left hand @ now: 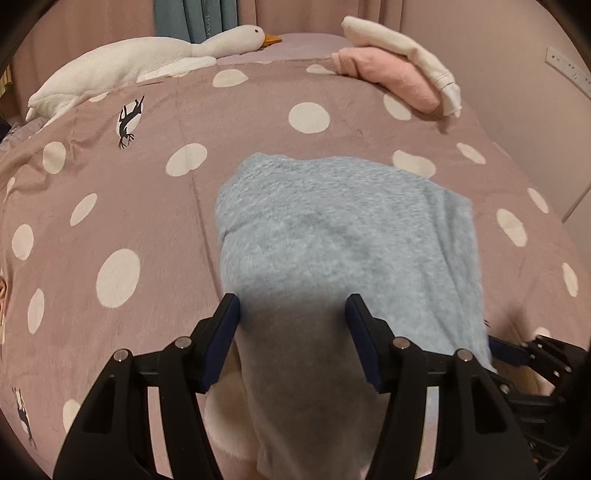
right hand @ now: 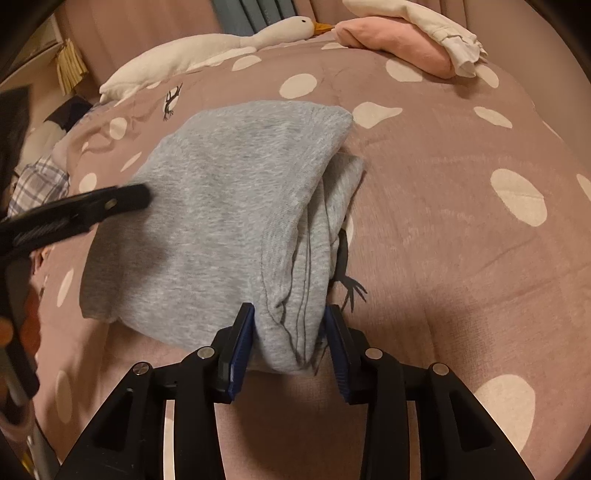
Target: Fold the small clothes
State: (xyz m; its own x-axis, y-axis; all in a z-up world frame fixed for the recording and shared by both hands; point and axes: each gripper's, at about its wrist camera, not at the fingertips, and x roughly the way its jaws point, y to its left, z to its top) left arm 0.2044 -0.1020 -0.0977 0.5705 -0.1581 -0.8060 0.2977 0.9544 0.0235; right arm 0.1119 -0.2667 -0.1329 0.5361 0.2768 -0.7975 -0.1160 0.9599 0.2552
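The right tool sits lowest in its view, its blue pads parted on either side of the near corner of the grey garment; the left pad is right at the cloth, the right one shows a thin gap, so the cloth lies between them rather than clamped. The left tool hovers over the garment's near left part with its pads well apart and nothing gripped.

The garment is a soft heathered grey knit, folded into a thick, roughly rectangular bundle. Its right edge shows several stacked layers with seams and a ribbed hem, and the far end is rounded over. It lies flat on the bed, in the middle of the near half.

The bed wears a dusty pink cover with large white dots and small black animal figures. Farther back on the right lie a folded pink cloth and a white cloth draped over it. A long white plush goose with an orange bill lies along the far left edge. Behind it hang pink curtains.
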